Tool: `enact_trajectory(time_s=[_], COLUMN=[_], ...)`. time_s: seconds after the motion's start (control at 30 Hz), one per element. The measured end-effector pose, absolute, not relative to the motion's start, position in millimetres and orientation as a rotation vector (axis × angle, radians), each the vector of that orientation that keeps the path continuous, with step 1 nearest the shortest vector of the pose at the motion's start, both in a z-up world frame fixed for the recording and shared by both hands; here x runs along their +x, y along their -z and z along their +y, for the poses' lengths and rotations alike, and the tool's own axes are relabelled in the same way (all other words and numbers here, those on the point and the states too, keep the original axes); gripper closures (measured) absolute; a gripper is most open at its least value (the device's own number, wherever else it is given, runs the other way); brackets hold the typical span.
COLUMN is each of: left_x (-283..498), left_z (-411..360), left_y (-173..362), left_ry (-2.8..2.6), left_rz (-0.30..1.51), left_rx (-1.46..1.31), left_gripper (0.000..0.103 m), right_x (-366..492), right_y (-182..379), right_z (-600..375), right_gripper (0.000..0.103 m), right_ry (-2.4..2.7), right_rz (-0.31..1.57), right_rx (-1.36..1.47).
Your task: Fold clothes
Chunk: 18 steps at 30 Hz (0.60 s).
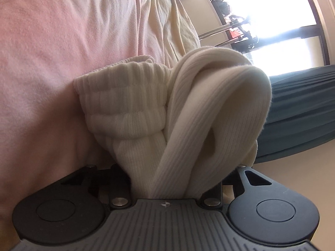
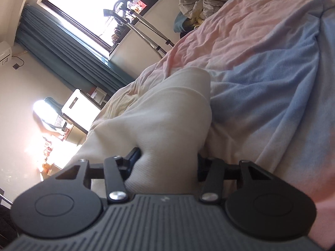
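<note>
Bunched ribbed white sock (image 1: 188, 113) between tongs (image 1: 175, 179)

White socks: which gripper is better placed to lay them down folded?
Likely the left gripper: it clamps the socks at their doubled-over bundle, cuff visible. The right gripper holds only a smooth end above the blanket.

The ribbed sock (image 1: 188, 108) in the left claw (image 1: 167, 179) is cream white. Beyond it the bed cover (image 1: 52, 41) is pale pink. The right claw (image 2: 165, 163), black with a grey grooved body, grips smooth white cloth (image 2: 163, 121); right of it the cover turns light blue. The curtains (image 2: 69, 48) are teal.
</note>
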<state>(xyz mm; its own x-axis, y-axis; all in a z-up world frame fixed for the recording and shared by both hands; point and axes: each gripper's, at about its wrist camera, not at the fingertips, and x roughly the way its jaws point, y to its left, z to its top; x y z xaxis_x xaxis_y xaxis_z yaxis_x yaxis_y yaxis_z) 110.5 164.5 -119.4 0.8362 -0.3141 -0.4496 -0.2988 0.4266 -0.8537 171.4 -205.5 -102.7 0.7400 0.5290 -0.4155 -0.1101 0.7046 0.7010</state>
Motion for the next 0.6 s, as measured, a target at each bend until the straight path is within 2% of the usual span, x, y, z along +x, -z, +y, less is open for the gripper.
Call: enact_trajectory(time_s=[0.3, 0.6], left_x=[90, 120], left_z=[142, 21], left_y=[63, 9], left_ry=[0.192, 0.411], left_rz=[0.531, 0.503], left_rx=[-1.191, -1.163], left_gripper=[0.065, 0.065], right_x=[110, 48], right_y=[-2, -81], right_z=[-206, -301], right_gripper=[0.059, 0.059], right_ry=[-0.373, -0.267], right_rz=[0.405, 0.206], right_rx=[0.537, 0.465])
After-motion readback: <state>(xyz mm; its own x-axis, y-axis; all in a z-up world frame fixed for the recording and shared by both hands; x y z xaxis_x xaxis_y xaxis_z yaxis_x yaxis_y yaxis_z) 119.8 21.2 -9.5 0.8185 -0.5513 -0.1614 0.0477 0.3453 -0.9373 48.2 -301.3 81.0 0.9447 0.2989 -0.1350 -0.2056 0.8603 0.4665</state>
